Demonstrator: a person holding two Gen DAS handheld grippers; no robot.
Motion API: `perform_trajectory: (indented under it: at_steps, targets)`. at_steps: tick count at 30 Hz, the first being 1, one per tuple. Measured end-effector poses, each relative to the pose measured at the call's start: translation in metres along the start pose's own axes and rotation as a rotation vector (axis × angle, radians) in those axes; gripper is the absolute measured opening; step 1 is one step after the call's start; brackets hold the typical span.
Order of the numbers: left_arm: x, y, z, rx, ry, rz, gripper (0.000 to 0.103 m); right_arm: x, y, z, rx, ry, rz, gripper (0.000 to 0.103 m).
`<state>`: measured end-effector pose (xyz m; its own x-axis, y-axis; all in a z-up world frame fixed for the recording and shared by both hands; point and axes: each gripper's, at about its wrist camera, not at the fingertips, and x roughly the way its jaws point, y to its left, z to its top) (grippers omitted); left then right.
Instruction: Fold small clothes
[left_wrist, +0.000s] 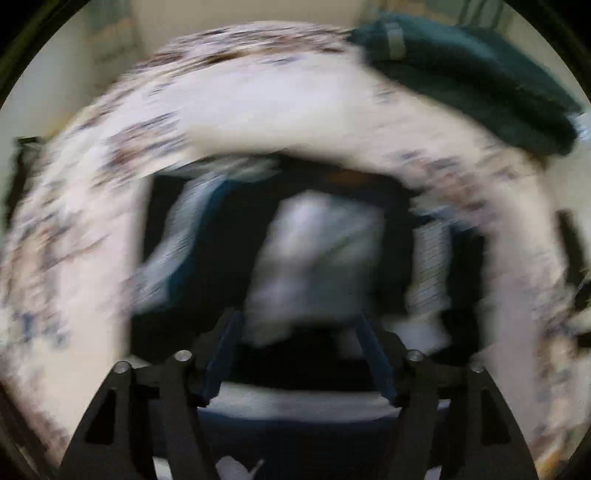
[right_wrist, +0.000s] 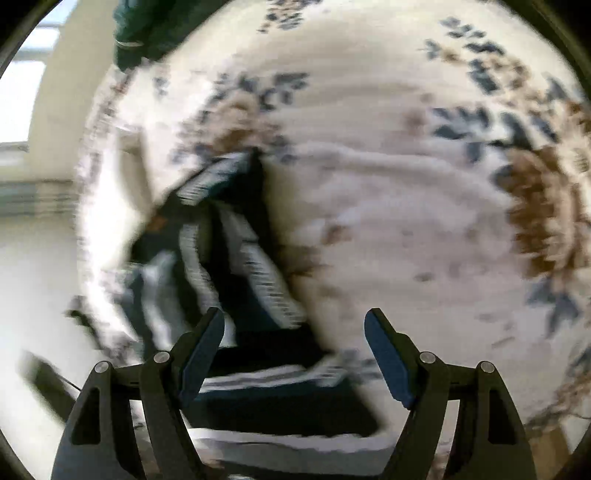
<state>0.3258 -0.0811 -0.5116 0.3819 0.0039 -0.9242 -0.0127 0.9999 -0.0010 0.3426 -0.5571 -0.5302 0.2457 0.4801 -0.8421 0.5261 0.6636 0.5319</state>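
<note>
Both views are motion-blurred. A dark navy garment with white striped bands (left_wrist: 325, 258) lies on a floral bedspread (left_wrist: 258, 96), just ahead of my left gripper (left_wrist: 299, 325), which is open and empty above it. In the right wrist view the same garment (right_wrist: 229, 266) lies crumpled left of centre, and its striped edge (right_wrist: 273, 380) passes between the fingers of my right gripper (right_wrist: 295, 325), which is open and holds nothing.
A dark green folded cloth (left_wrist: 472, 81) lies at the far right of the bed and shows in the right wrist view (right_wrist: 144, 33) at the top left. The cream bedspread (right_wrist: 406, 184) with blue and brown flowers spreads to the right. A pale wall (right_wrist: 51, 129) is at left.
</note>
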Motion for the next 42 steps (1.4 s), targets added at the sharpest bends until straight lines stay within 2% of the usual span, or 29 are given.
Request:
perform_trajectory:
  at_steps: [2, 4, 7, 9, 10, 11, 12, 15, 18, 19, 21, 22, 23, 25, 27, 28, 29, 31, 32, 34, 36, 39, 42]
  targets:
    - [0.017, 0.040, -0.029, -0.043, 0.077, 0.082, 0.074, 0.010, 0.014, 0.006, -0.012, 0.024, 0.042, 0.080]
    - [0.034, 0.077, -0.052, -0.125, 0.145, 0.128, 0.074, 0.030, 0.031, 0.013, -0.039, 0.037, 0.028, 0.080]
    - [0.050, 0.102, -0.062, -0.229, 0.206, 0.139, 0.075, 0.072, 0.053, 0.025, -0.081, 0.060, -0.027, 0.080]
    - [0.050, 0.114, -0.060, -0.293, 0.198, 0.126, 0.077, 0.100, 0.067, 0.032, -0.126, 0.073, -0.072, 0.079]
    - [0.046, 0.119, -0.054, -0.324, 0.180, 0.120, 0.078, 0.111, 0.074, 0.034, -0.156, 0.081, -0.106, 0.065]
    - [0.041, 0.123, -0.046, -0.351, 0.157, 0.101, 0.084, 0.119, 0.081, 0.036, -0.180, 0.095, -0.141, 0.020]
    - [0.037, 0.127, -0.039, -0.371, 0.136, 0.083, 0.085, 0.123, 0.084, 0.037, -0.187, 0.104, -0.147, 0.002]
    - [0.028, 0.138, -0.008, -0.408, 0.068, 0.036, 0.085, 0.095, 0.086, 0.035, -0.172, 0.025, -0.156, 0.004]
    - [0.032, 0.145, 0.021, -0.390, 0.026, 0.035, 0.085, 0.074, 0.075, 0.036, -0.143, -0.022, -0.195, 0.004]
    - [0.037, 0.147, 0.031, -0.384, 0.021, 0.039, 0.085, 0.074, 0.072, 0.036, -0.154, -0.007, -0.224, 0.004]
    - [0.051, 0.153, 0.043, -0.369, 0.026, 0.043, 0.085, 0.087, 0.062, 0.039, -0.139, 0.080, -0.288, 0.004]
    - [0.055, 0.156, 0.047, -0.363, 0.031, 0.047, 0.085, 0.089, 0.058, 0.040, -0.117, 0.105, -0.301, 0.008]
    - [0.061, 0.155, 0.054, -0.349, 0.034, 0.044, 0.085, 0.086, 0.056, 0.041, -0.093, 0.103, -0.299, 0.011]
    - [0.074, 0.159, 0.063, -0.312, 0.040, 0.046, 0.085, 0.074, 0.060, 0.039, -0.099, 0.039, -0.272, 0.016]
    - [0.093, 0.151, 0.064, -0.241, 0.089, 0.098, 0.085, 0.065, 0.069, 0.033, -0.136, -0.036, -0.214, 0.034]
    - [0.103, 0.150, 0.063, -0.219, 0.120, 0.112, 0.085, 0.068, 0.073, 0.031, -0.171, -0.040, -0.194, 0.056]
    - [0.115, 0.150, 0.058, -0.204, 0.161, 0.122, 0.085, 0.075, 0.075, 0.029, -0.204, -0.026, -0.209, 0.069]
    - [0.114, 0.153, 0.055, -0.212, 0.163, 0.100, 0.085, 0.107, 0.070, 0.029, -0.280, 0.101, -0.381, 0.067]
    - [0.107, 0.153, 0.055, -0.215, 0.149, 0.080, 0.085, 0.110, 0.064, 0.028, -0.270, 0.125, -0.405, 0.060]
    - [0.087, 0.151, 0.055, -0.211, 0.104, 0.048, 0.085, 0.092, 0.055, 0.027, -0.207, 0.147, -0.321, 0.059]
    - [0.058, 0.144, 0.054, -0.182, 0.050, 0.006, 0.102, 0.059, 0.051, 0.024, -0.155, 0.123, -0.246, 0.059]
    - [0.020, 0.127, 0.047, -0.145, -0.007, -0.041, 0.103, 0.003, 0.041, 0.017, -0.090, 0.113, -0.187, 0.059]
    - [-0.009, 0.106, 0.034, -0.129, -0.036, -0.025, 0.103, -0.038, 0.037, 0.021, -0.076, 0.144, -0.156, 0.059]
